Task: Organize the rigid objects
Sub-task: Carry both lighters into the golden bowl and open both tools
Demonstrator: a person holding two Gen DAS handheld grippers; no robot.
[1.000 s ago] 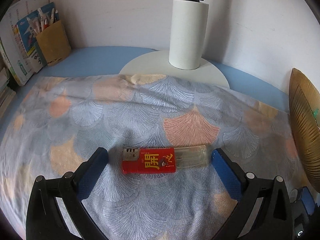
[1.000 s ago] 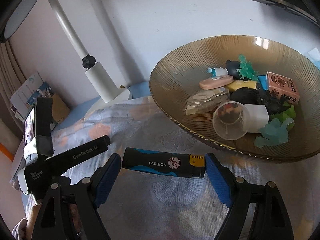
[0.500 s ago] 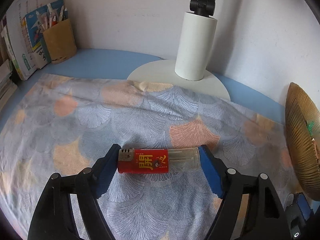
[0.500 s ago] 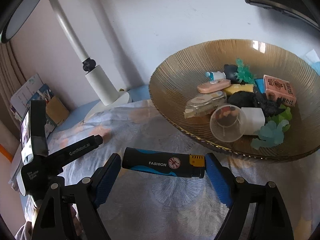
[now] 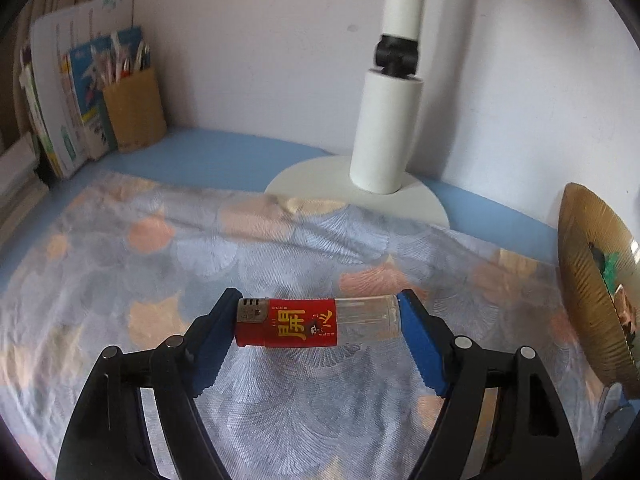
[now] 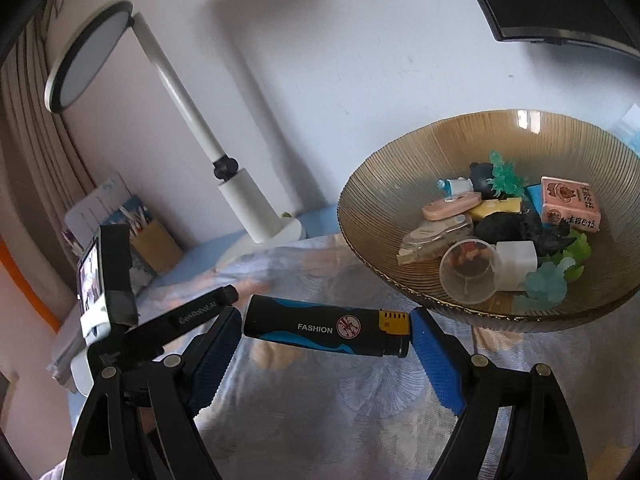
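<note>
My left gripper [image 5: 318, 322] is shut on a red and clear lighter [image 5: 316, 322], held crosswise by its ends above the patterned cloth [image 5: 200, 256]. My right gripper [image 6: 326, 334] is shut on a black and blue lighter [image 6: 324, 330] marked FASHION, held crosswise above the cloth. An amber ribbed glass bowl [image 6: 384, 184] sits to the right and beyond the right gripper, and holds several small objects. The bowl's edge [image 5: 588, 280] shows at the far right of the left wrist view. The left gripper's body [image 6: 160, 328] shows at the lower left of the right wrist view.
A white desk lamp [image 5: 384, 132] stands on its round base at the back against the wall. A brown pen holder [image 5: 134, 114] and books [image 5: 60, 112] stand at the back left. A dark monitor corner [image 6: 560, 8] hangs at the upper right.
My left gripper closed on the red lighter and lifted it off the cloth. My right gripper, still holding the black lighter, rose and moved a little away from the bowl.
</note>
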